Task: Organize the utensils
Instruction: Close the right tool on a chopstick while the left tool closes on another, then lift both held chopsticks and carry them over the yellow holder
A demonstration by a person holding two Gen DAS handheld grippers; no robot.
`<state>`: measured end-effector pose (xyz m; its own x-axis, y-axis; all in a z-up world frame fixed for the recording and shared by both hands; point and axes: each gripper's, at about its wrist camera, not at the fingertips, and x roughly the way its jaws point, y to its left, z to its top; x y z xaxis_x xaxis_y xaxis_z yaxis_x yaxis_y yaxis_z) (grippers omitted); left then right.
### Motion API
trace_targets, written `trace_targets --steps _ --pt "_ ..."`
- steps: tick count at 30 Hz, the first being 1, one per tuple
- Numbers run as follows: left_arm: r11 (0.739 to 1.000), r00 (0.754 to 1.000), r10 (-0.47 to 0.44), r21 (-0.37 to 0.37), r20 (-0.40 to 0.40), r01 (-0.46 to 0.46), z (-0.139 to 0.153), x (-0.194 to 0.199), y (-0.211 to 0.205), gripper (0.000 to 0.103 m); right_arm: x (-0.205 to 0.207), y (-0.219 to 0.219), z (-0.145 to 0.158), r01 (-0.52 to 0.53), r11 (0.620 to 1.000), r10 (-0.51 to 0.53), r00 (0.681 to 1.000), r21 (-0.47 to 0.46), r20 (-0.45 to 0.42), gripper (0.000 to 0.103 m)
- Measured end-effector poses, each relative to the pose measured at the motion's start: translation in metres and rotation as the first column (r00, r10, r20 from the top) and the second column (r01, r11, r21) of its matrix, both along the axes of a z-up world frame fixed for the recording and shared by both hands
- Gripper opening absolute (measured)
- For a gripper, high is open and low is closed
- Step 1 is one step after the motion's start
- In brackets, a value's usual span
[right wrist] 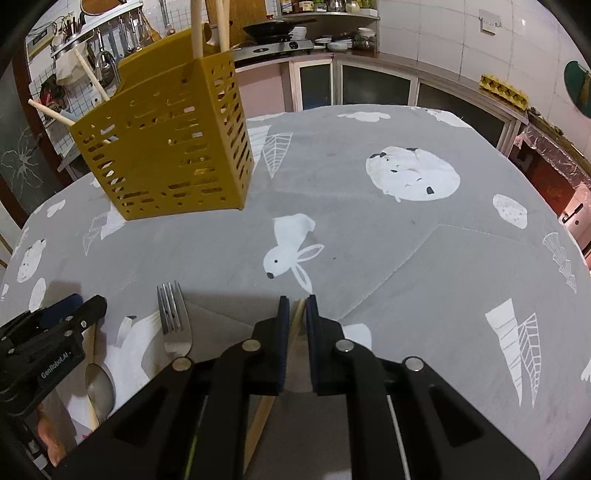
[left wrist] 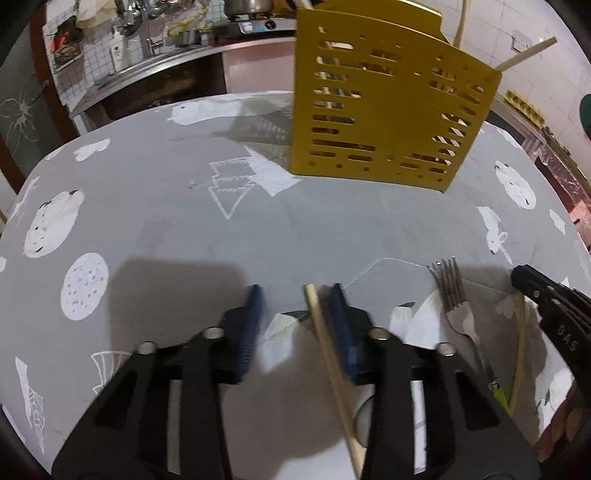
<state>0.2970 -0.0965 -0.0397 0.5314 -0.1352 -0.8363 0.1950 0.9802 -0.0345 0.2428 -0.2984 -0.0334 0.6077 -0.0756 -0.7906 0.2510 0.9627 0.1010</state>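
Yellow slotted caddy [left wrist: 388, 110] upright at the far side of the counter [left wrist: 166, 221], which carries a grey cloth printed with white rabbits, trees and leaves. Several pale wooden sticks [right wrist: 197, 29] stand in the caddy and lean out over its rim; through the slots more contents show, too broken up to name.

Left tool [left wrist: 295, 321]: blue-padded jaws spread apart, low over the near edge of the counter. A chopstick [left wrist: 330, 373] lies between them, close against the right pad; contact cannot be judged from this view.

Right tool [right wrist: 295, 332]: jaws nearly together on a second chopstick [right wrist: 264, 410], whose tip shows in the narrow gap between the pads and whose shaft runs back under the tool.

Fork [right wrist: 173, 325] flat on the cloth between the two tools, tines toward the caddy; its handle end is green in the left view. Spoon [right wrist: 99, 384] beside the fork, just under the left tool's body.

Writing: "GenRobot.AI" on the side of the left tool in the right view; short raised lettering on the right tool in the left view, not clearly readable.
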Motion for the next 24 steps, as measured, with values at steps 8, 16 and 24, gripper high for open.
trace_targets --steps 8,16,24 --pt "1.000 1.000 -0.025 0.007 -0.001 0.025 0.002 -0.003 -0.008 0.007 -0.006 -0.001 0.009 0.001 1.000 -0.002 0.998 0.010 0.070 0.009" --pt "0.999 0.997 -0.010 -0.039 0.074 0.013 0.023 -0.010 0.003 0.006 -0.018 -0.001 0.045 0.006 1.000 -0.005 0.985 -0.008 0.171 0.008" --pt "0.997 0.969 -0.005 -0.069 0.246 0.023 0.077 -0.031 0.017 0.004 -0.034 0.008 0.087 0.006 0.999 0.010 0.955 -0.052 0.298 0.005"
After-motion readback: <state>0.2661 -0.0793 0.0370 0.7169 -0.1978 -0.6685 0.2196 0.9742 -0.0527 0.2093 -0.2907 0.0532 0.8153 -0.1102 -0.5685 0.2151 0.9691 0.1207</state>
